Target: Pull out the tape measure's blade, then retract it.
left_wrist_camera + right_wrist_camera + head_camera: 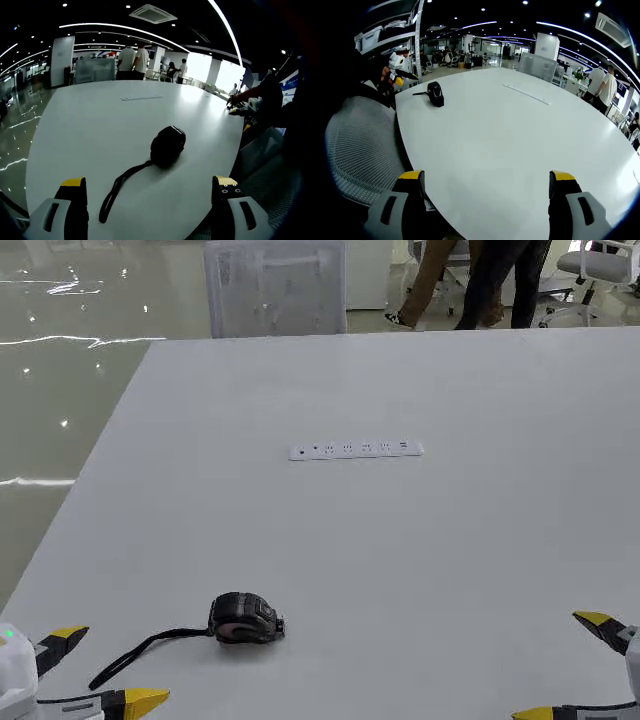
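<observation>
A dark tape measure (pixel 245 618) lies on the white table (pixel 400 540) near its front edge, its black wrist strap (pixel 140 652) trailing left. In the left gripper view the tape measure (pixel 168 145) sits just ahead of my open left gripper (pixel 150 187), strap (pixel 120 187) between the jaws. My left gripper (pixel 100 665) stands at the bottom left of the head view, jaws wide. My right gripper (pixel 575 665) is open at the bottom right, far from the tape measure (pixel 435 93). The blade is inside the case.
A white power strip (pixel 356 449) lies flat mid-table. A mesh chair (pixel 276 287) stands at the far edge, with people standing beyond it. A mesh chair back (pixel 360 150) is at the near side by my right gripper.
</observation>
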The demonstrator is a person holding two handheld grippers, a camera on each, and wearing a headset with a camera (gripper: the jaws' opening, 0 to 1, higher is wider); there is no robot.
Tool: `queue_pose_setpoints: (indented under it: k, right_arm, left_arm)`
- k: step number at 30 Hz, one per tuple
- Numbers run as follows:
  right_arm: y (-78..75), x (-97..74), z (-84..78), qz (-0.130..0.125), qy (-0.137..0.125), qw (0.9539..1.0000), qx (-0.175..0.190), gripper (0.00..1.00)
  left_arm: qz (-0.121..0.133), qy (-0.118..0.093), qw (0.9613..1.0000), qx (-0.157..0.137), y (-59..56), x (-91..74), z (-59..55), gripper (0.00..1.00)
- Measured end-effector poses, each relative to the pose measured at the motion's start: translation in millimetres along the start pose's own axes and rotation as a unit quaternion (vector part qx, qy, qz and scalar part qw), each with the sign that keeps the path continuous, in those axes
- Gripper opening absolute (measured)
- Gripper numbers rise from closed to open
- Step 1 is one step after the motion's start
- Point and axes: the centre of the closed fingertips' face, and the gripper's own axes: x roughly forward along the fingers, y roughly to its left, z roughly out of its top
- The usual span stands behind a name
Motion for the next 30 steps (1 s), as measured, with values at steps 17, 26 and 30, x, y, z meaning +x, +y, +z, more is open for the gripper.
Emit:
queue_pose_setpoints:
  k: [17,26,30]
  right_arm:
    - [27.3,63.1,44.1,0.102,0.015,0.9921,-0.072,1.0]
    - [53.4,105.6,72.0,0.158,0.006,0.9833,-0.09,1.0]
    - [68.9,124.9,90.5,0.194,-0.011,0.9757,-0.103,0.99]
  left_arm:
    - [-0.146,0.119,0.9589,0.212,-34.1,62.1,34.5,0.98]
    - [-0.193,0.175,0.9219,0.286,-47.2,100.4,32.8,0.94]
    - [-0.206,0.19,0.9066,0.316,-54.0,114.9,30.5,0.88]
